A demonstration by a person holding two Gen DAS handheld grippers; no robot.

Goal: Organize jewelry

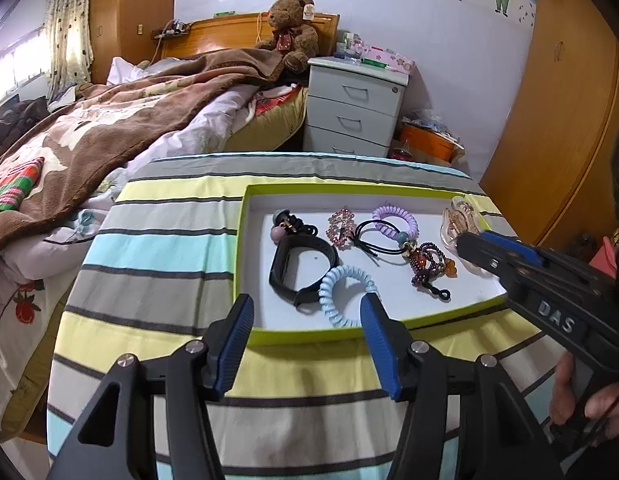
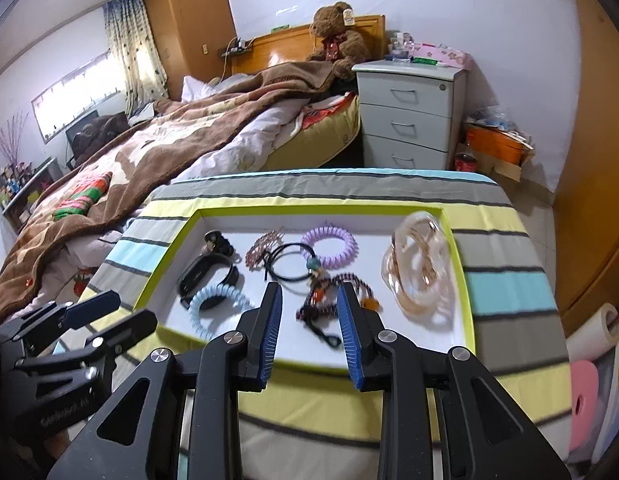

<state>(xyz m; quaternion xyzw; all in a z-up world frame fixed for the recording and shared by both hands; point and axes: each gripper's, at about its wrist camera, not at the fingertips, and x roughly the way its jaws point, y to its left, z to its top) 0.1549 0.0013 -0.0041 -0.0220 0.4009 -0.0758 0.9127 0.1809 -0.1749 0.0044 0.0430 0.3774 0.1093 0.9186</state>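
Jewelry is all in the tray (image 2: 461,276), lime-rimmed with a white floor, sitting on the striped cloth (image 1: 157,248). Nothing is held by either tool.

Right gripper (image 2: 309,308): fingers part open, empty, hovering over the tray's near rim. Bead bracelet (image 2: 329,296) lies right between and just past the tips, with its black cord tail trailing toward the rim. Black tie (image 2: 289,264) sits just beyond it, touching or overlapping the beads; can't tell which. Clear bangles (image 2: 419,268) are off to the outside of the right finger, purple coil (image 2: 329,246) further ahead.

Left gripper (image 1: 305,312): fingers wide open, empty, tips at the near rim. Blue coil (image 1: 345,296) is just ahead of the right finger and touching the watch band (image 1: 301,270), which sits between the tips and beyond.

My read: the right one is lining up on the bead bracelet. To do it well:
- Come down with the fingers straddling the bead cluster, not the cord tail.
- Keep the tips clear of the black tie, or it drags along.
- Close slowly; beads look likely to roll out of a fast pinch.
- Lift straight up, check for tangles.
- Keep the left gripper back; if the tray slides, press its rim.
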